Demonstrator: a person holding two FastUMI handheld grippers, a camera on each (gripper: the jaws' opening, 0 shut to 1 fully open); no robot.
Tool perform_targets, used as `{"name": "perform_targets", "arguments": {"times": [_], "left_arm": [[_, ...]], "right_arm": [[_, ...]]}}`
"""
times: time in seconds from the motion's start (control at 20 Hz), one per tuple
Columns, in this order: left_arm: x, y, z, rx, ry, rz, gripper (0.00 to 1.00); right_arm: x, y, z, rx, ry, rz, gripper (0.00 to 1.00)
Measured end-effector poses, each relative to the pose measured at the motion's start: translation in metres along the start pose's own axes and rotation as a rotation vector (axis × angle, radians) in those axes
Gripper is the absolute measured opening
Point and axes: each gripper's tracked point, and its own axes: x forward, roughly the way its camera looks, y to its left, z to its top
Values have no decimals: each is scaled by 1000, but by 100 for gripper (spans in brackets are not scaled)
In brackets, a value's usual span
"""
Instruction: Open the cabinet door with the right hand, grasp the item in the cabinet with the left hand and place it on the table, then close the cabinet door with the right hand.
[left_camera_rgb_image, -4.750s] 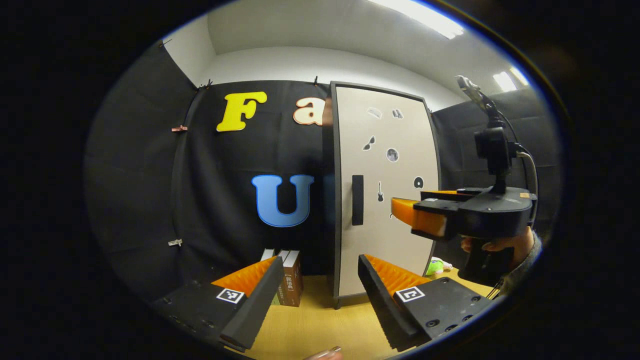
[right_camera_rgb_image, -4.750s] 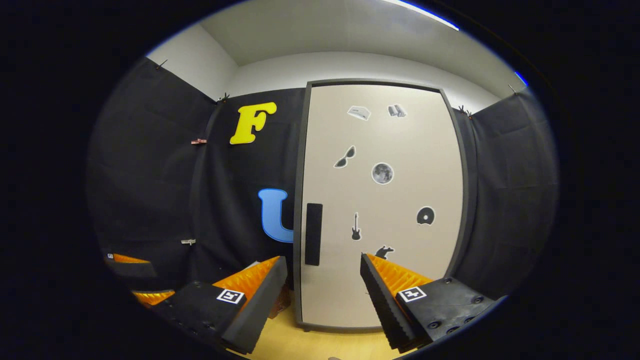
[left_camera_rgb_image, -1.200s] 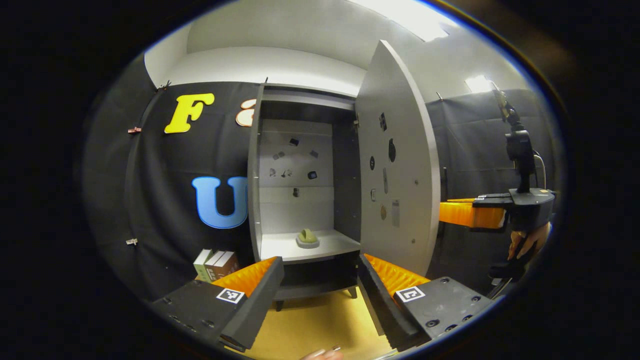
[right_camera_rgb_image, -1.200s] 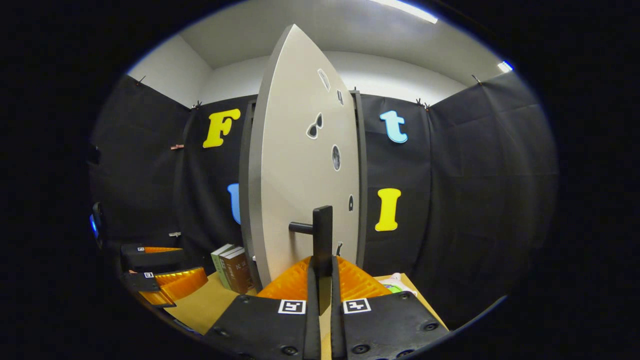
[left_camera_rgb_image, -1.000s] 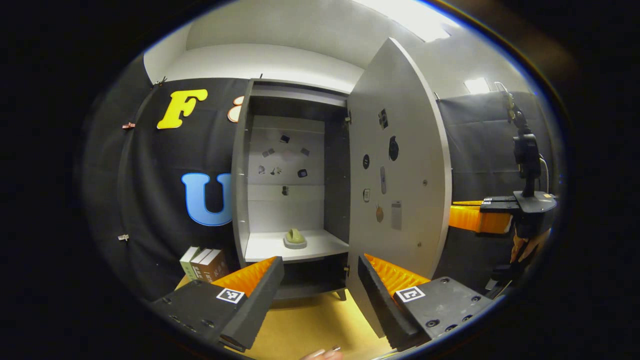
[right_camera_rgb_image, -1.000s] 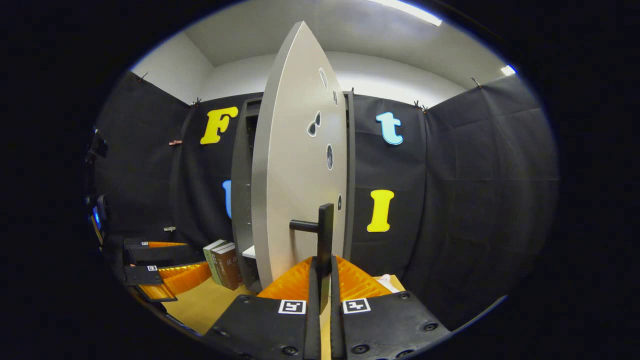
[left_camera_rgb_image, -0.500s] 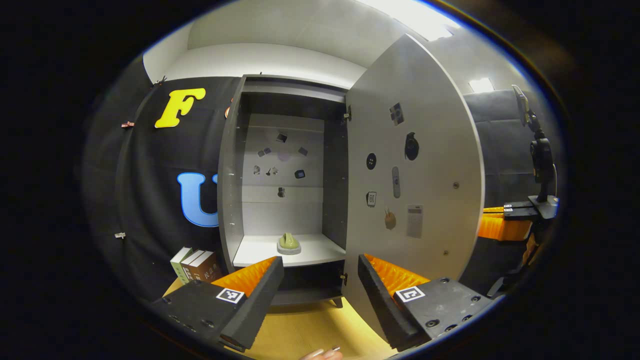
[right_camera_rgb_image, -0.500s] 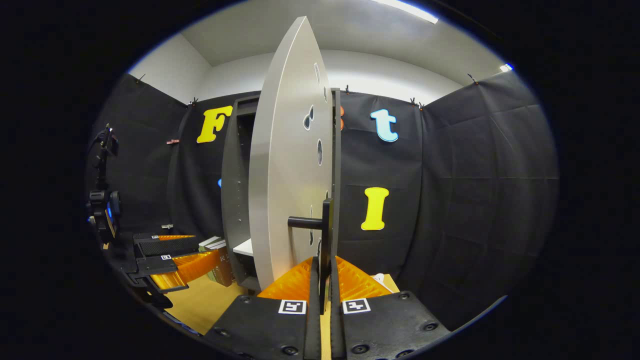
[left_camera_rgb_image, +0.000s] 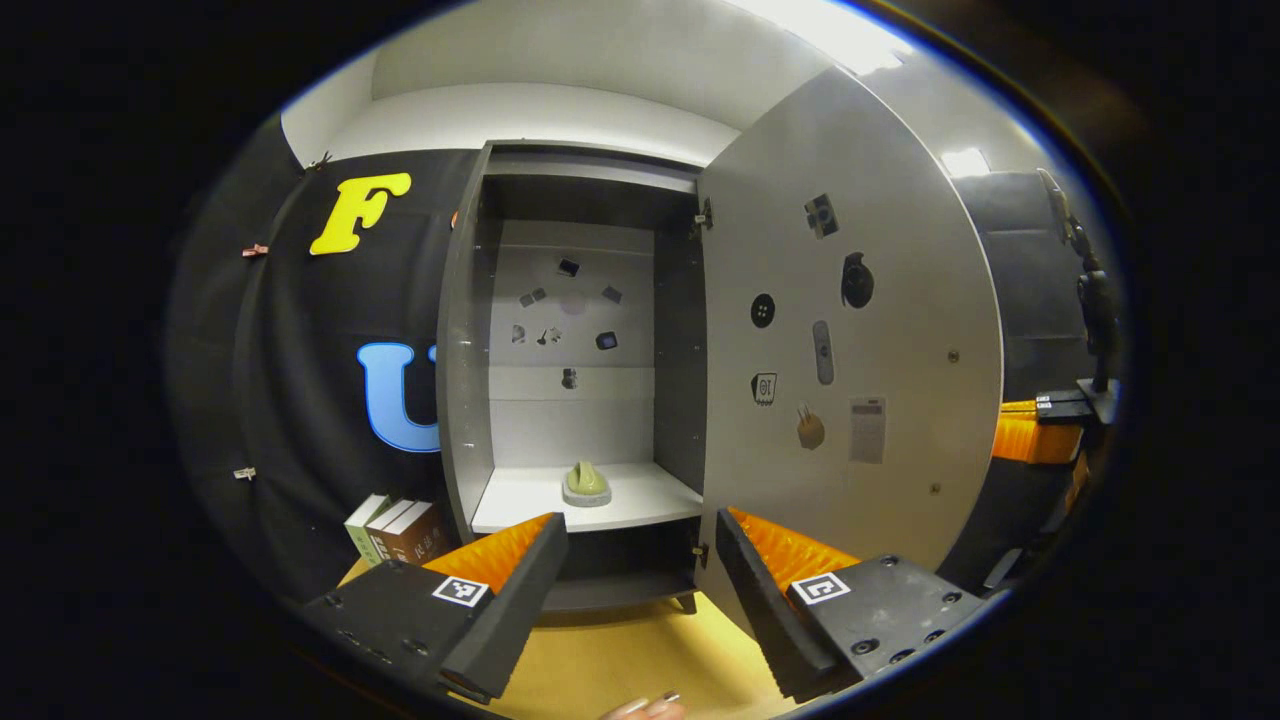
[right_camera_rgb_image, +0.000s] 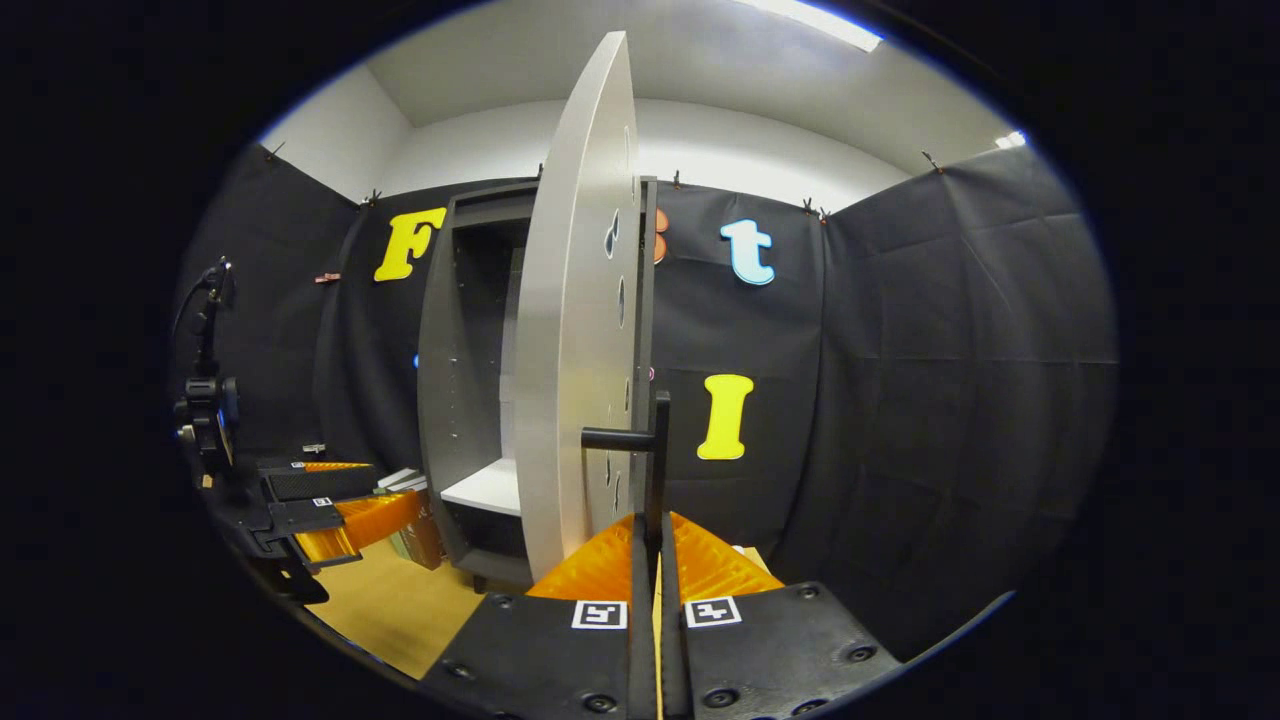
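The grey cabinet (left_camera_rgb_image: 465, 330) stands open, its door (left_camera_rgb_image: 850, 330) swung out to the right. A small green item (left_camera_rgb_image: 587, 482) on a pale round base sits on the white shelf (left_camera_rgb_image: 520, 500) inside. My left gripper (left_camera_rgb_image: 635, 560) is open in front of the cabinet, short of the shelf, with nothing between its fingers. In the right gripper view my right gripper (right_camera_rgb_image: 652, 560) is shut on the door's dark bar handle (right_camera_rgb_image: 655, 470), with the door (right_camera_rgb_image: 570, 350) seen nearly edge-on. The left gripper (right_camera_rgb_image: 330, 515) appears far left there, and the right gripper (left_camera_rgb_image: 1035, 435) pokes out past the door edge.
A few books (left_camera_rgb_image: 395, 528) stand upright on the wooden table (left_camera_rgb_image: 620, 670) left of the cabinet. Black cloth walls close in the booth behind and on both sides. A fingertip (left_camera_rgb_image: 650, 708) shows at the bottom edge of the left gripper view.
The cabinet door went from closed to wide open, pulled by my right gripper on the handle. In the last half second it swung a little farther. My left gripper faces the open shelf.
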Motion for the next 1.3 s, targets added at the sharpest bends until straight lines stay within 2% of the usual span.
{"name": "perform_targets", "arguments": {"times": [0.25, 0.6, 0.65, 0.8, 0.95, 1.0, 1.1, 1.15, 1.2, 1.25, 1.3], "left_arm": [[-12, 16, 3, -2, -5, -25, 94], [-29, 55, 4, -4, -13, -52, 94], [-28, 62, 5, -2, -14, -56, 94], [-19, 78, 6, 13, -10, -70, 94], [10, 84, 1, -7, 21, -103, 94], [21, 85, 1, -22, 32, -113, 94], [49, 88, 7, -41, 44, -120, 94], [65, 89, 10, -43, 48, -122, 94], [80, 88, 13, -37, 50, -121, 94], [96, 88, 17, -20, 53, -114, 95], [111, 90, 16, 1, 56, -108, 95]], "right_arm": [[-5, -8, 3, -54, -10, -76, 7], [-21, -4, 11, -90, -31, -117, 5], [-23, -2, 10, -96, -31, -113, 8], [-31, 10, 10, -102, -35, -75, 6], [-33, 27, 10, -105, -38, -7, 5], [-33, 35, 10, -99, -40, 23, 15], [-27, 49, 12, -68, -53, 78, 24], [-22, 58, 12, -58, -67, 107, 35], [-15, 64, 14, -59, -83, 123, 40], [-9, 61, 14, -68, -90, 119, 50], [-3, 62, 11, -87, -90, 129, 68]]}}
